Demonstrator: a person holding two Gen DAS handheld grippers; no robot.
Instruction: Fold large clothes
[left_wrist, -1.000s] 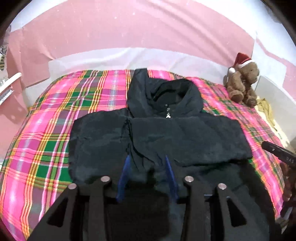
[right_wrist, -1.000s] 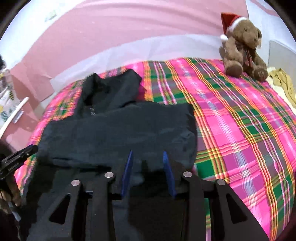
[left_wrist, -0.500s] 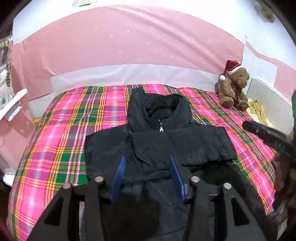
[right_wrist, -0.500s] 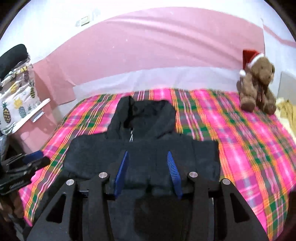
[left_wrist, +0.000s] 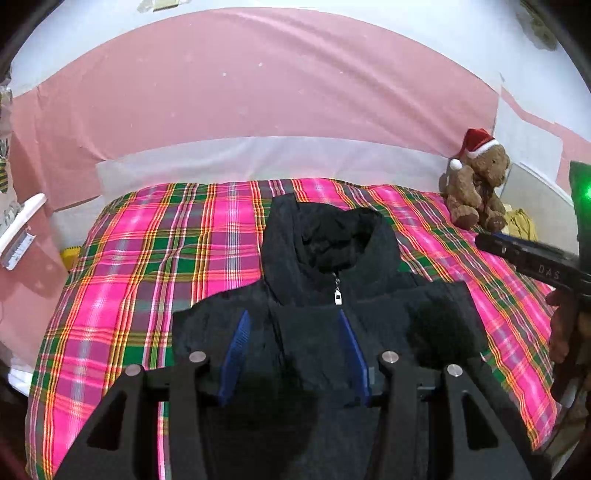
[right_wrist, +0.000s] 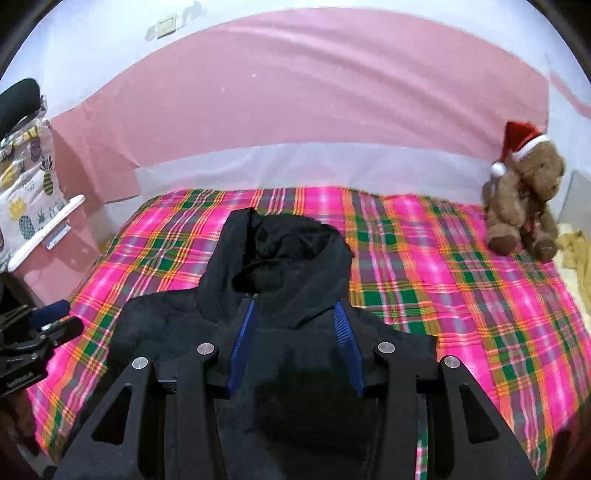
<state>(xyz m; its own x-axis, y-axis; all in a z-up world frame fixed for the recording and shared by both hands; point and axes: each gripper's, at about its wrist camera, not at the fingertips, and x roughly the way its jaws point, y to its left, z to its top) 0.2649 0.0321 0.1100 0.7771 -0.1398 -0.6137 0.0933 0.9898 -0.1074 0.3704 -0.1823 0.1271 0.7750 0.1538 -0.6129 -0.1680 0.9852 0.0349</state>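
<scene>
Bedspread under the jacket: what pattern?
Pink, green and yellow plaid bedspread, clearest in the right wrist view.

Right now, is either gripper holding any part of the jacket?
Nothing is held. The left gripper and right gripper both hang open above the black jacket, with no fabric pinched between their blue fingers.

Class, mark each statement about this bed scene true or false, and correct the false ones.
1. The jacket lies on a plaid blanket. True.
2. The teddy bear wears a blue hat. False: its hat is red and white.
3. The jacket's hood points toward the wall. True.
4. The left gripper clamps the jacket. False: its jaws stand apart, gripping nothing.
5. The bear sits on the jacket. False: it sits apart, at the bed's corner.
</scene>
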